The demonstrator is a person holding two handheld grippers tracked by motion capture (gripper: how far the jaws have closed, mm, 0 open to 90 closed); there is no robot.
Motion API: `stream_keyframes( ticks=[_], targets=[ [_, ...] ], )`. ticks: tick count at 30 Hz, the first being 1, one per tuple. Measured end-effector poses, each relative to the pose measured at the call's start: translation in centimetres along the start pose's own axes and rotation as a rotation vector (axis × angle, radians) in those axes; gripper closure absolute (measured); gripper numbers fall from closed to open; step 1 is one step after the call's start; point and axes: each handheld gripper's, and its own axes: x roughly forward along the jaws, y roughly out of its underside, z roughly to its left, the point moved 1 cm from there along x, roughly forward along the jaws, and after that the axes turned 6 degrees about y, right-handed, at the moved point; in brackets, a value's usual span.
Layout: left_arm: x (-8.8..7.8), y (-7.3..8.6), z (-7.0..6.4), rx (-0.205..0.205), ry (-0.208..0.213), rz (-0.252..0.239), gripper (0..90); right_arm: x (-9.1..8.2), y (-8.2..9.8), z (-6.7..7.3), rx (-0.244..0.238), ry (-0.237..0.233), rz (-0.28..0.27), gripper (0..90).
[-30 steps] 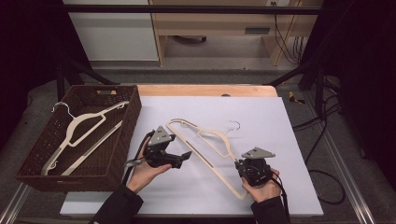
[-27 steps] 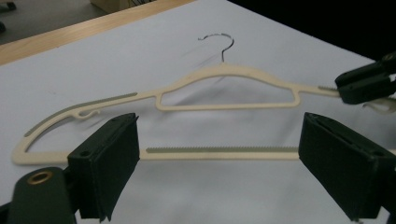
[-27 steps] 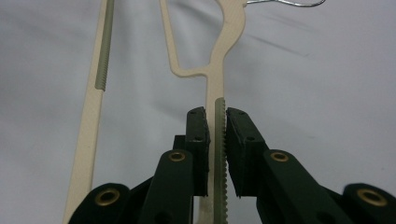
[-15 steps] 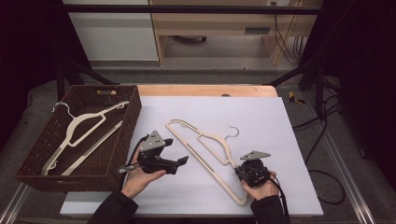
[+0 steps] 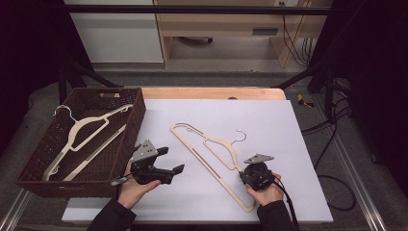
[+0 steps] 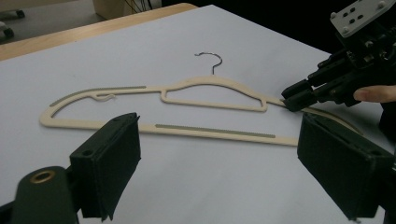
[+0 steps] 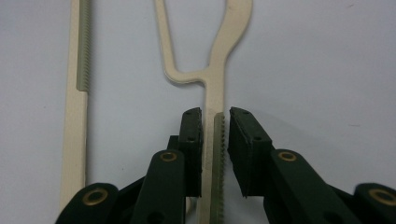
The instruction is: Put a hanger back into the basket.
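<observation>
Cream hanger [image 5: 211,156] lies flat on the white table [image 5: 288,125], running diagonally from centre toward the near right edge, metal hook [image 5: 239,136] pointing to the far right.

Right hand-held gripper [image 5: 244,174] sits at the hanger's near shoulder arm. Right gripper view: the arm with its ribbed grip strip [image 7: 218,158] runs between the jaws; they have just been opening. A thin gap shows on each side, so the pads are not pressing it.

Left hand-held gripper [image 5: 168,161] is spread wide with nothing between the jaws. It hovers over bare table just left of the hanger, near the wicker basket [image 5: 132,130].

A second cream hanger [image 5: 79,139] lies in the basket, which stands on the table's left end.
</observation>
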Motion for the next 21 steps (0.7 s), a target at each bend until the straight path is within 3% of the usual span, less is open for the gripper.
stream_keyframes(
  ticks=[4,7,8,9,10,14,16,18,21],
  targets=[
    [-0.1,0.0,0.0,-0.005,0.0,-0.004,13.1,0.0,-0.2,0.4,0.006,0.019,0.021,79.6],
    [-0.2,0.0,-0.1,-0.004,0.001,-0.008,13.2,0.0,-0.3,0.5,0.017,-0.012,0.017,79.8],
    [-0.3,0.0,-0.1,-0.005,0.002,-0.01,13.1,0.0,-0.2,0.2,-0.02,0.01,0.014,79.7],
    [-0.3,0.1,0.0,-0.006,0.002,-0.011,13.1,0.0,-0.2,0.1,-0.042,-0.004,0.001,79.8],
    [-0.4,0.1,0.0,-0.005,0.001,-0.012,13.2,-0.1,-0.2,0.2,-0.034,-0.043,-0.009,79.8],
    [-0.4,0.2,0.0,-0.013,0.002,-0.011,13.1,0.2,-0.1,0.5,-0.118,-0.08,-0.032,79.9],
    [-0.4,0.2,0.0,-0.01,0.002,-0.01,13.1,0.1,-0.1,0.7,-0.113,-0.102,-0.026,79.8],
    [-0.4,0.2,0.0,-0.011,0.008,-0.005,13.0,0.0,0.0,0.9,-0.158,-0.145,-0.037,79.8],
    [-0.1,0.3,0.1,-0.012,0.01,0.01,13.0,-0.2,0.1,1.4,-0.18,-0.177,-0.044,79.8]
  ],
)
